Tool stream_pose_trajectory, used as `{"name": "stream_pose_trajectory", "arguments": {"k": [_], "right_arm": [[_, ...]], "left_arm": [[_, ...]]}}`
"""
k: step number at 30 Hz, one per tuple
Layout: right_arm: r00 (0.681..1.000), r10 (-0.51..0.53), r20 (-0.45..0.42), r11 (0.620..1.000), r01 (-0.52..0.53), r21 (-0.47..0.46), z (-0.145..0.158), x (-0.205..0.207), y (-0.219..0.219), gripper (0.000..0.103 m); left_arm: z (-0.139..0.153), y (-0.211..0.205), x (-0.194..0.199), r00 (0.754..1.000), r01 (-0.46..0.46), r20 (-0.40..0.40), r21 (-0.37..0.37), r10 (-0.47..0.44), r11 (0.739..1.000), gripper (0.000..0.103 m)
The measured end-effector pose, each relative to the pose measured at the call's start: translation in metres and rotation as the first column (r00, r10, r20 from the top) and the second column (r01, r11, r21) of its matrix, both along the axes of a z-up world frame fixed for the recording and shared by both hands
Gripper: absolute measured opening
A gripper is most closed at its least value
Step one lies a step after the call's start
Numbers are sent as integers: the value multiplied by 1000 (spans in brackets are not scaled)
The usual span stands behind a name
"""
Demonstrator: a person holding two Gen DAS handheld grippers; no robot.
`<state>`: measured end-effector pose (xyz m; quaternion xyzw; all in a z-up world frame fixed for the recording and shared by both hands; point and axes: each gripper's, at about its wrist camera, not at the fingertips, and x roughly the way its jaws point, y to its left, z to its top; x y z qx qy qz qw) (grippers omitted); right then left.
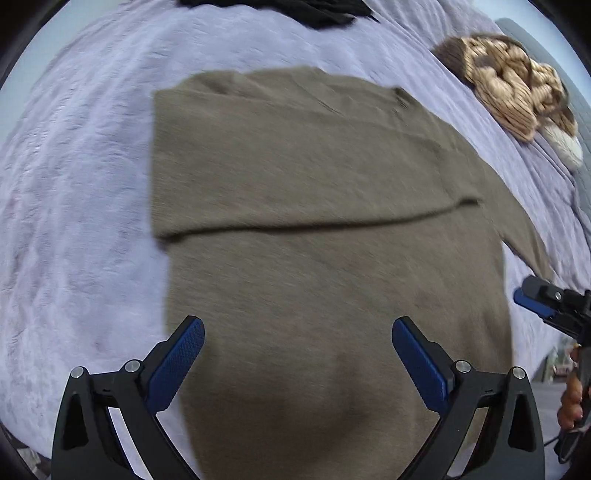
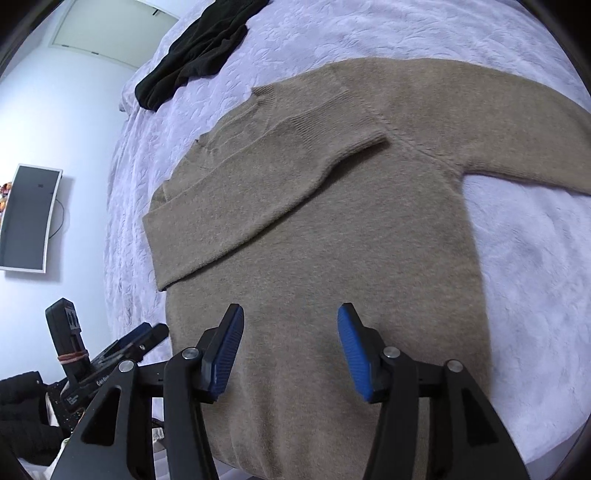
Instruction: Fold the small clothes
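Left wrist view
- Garment: one taupe knitted sweater (image 1: 314,229) lies flat on a bed with a lilac textured cover (image 1: 81,206); one sleeve is folded across the chest, its edge a straight line over the body, while the other sleeve runs off to the right.
- Left tongs (image 1: 297,363): spread wide above the sweater's lower body, two blue pads, nothing between them.
- Right tongs (image 1: 535,301): only one blue tip shows at the right edge, beside the sleeve.
- Other cloth: one black garment (image 1: 295,11) at the top; one tan striped bundle (image 1: 513,96) at upper right.

Right wrist view
- Garment: the same sweater (image 2: 332,229), ribbed collar towards upper left, folded sleeve's cuff near mid-chest, the other sleeve stretched right.
- Right tongs (image 2: 291,350): partly spread over the hem area, pinching nothing.
- Left tongs (image 2: 147,334): one, at lower left beside the sweater's edge.
- Black garment (image 2: 195,51): one crumpled heap at the bed's far edge.
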<state>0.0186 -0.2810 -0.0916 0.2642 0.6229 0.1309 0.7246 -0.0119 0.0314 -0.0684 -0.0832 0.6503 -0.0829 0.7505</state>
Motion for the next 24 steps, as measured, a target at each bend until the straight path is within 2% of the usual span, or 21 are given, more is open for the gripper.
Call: {"name": "stream_pose_trajectory", "arguments": {"k": [4, 9, 12, 17, 24], "right_arm": [[998, -54, 14, 998, 54, -9, -1, -10, -25, 57], [987, -160, -12, 987, 160, 9, -13, -18, -67, 57], [972, -233, -39, 972, 234, 25, -23, -22, -96, 57], [957, -286, -54, 958, 287, 23, -35, -24, -128, 57], [936, -346, -62, 936, 349, 41, -51, -21, -164, 57]], "left_arm": [[3, -33, 0, 999, 37, -21, -63, -39, 997, 102], [5, -68, 5, 998, 58, -30, -94, -61, 994, 102], [1, -86, 14, 997, 65, -38, -94, -69, 993, 102], [-10, -117, 36, 995, 80, -56, -83, -85, 993, 102], [-10, -156, 88, 995, 85, 45, -18, -84, 996, 102]]}}
